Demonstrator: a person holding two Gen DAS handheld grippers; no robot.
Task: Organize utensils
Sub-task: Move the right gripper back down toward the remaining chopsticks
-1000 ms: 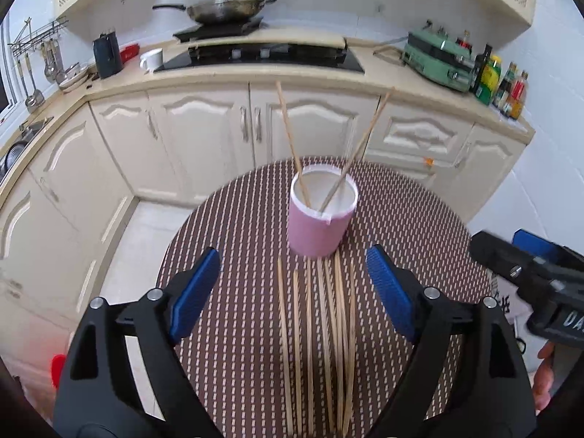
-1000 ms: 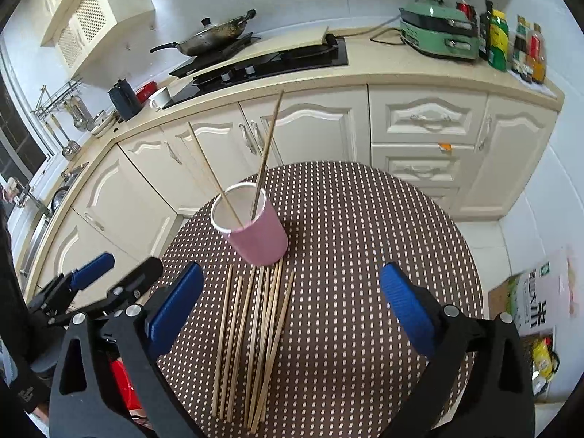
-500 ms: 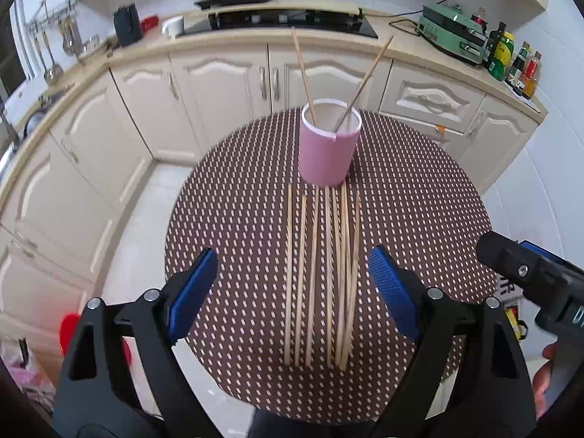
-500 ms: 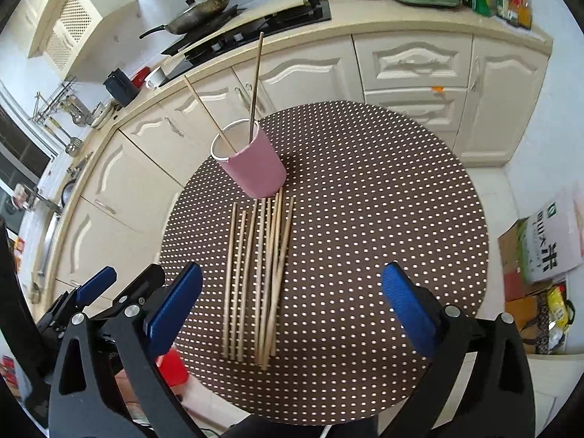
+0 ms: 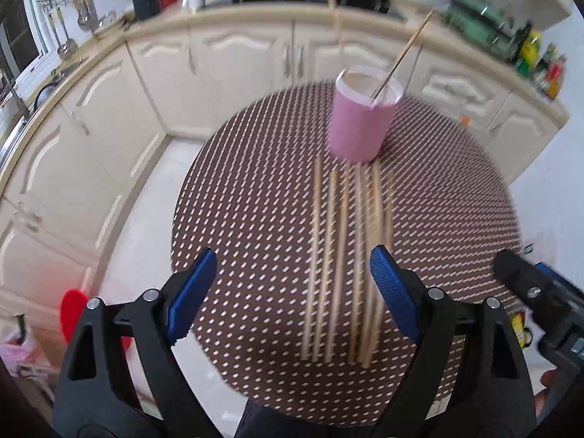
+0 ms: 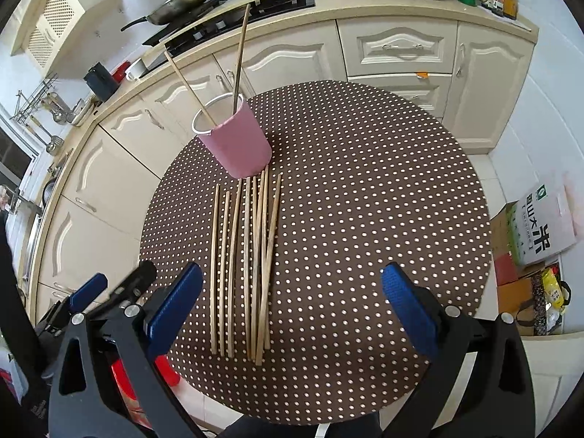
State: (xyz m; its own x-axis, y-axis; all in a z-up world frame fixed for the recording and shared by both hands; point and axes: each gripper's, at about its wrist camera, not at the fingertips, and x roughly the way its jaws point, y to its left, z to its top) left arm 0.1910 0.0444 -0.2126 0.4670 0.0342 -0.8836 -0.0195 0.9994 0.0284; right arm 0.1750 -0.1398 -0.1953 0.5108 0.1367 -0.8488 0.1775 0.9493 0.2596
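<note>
Chopsticks [image 6: 248, 266] are lying in a loose row on the round dotted bench [image 6: 365, 200], their far tips reaching almost to the foot of a pink cup [image 6: 237, 142]. Most are running side by side, while the ones on the right of the row are crossing over each other. Two more chopsticks are standing tilted inside the cup, leaning apart from each other.

I am holding my left gripper [image 5: 292, 292] above the near part of the bench with its jaws wide and nothing between them; its right blue pad is hanging over the near ends of the row, and I cannot tell whether it is touching any stick, since that view is blurred. I am holding my right gripper [image 6: 292, 306] over the near edge as well, jaws wide and gripping nothing. Its left pad is sitting just beside the leftmost stick in that view, and its right pad is hanging well apart from the row, over bare dotted cloth.

My left gripper is showing at the lower left of the right view, just beside the right one. Cream cabinets [image 6: 292, 58] are curving behind the bench.
</note>
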